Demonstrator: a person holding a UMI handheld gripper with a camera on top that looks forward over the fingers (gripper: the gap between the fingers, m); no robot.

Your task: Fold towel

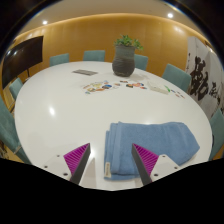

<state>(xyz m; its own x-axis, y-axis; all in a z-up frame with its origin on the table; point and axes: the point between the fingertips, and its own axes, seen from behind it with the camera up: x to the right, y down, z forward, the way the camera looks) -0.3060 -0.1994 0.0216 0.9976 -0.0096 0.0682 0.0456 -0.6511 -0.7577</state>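
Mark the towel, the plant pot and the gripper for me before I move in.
blue towel [150,143], gripper view, middle of its folded top face.
plant pot [124,60], gripper view, the dark pot's side wall.
gripper [112,158], gripper view, open gap midway between its fingertips.

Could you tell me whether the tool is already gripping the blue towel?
No, the tool is open, its fingers apart just short of the blue towel lying on the white table.

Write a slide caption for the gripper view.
Open jaws hover at the blue towel on the white table; a pot plant stands beyond.
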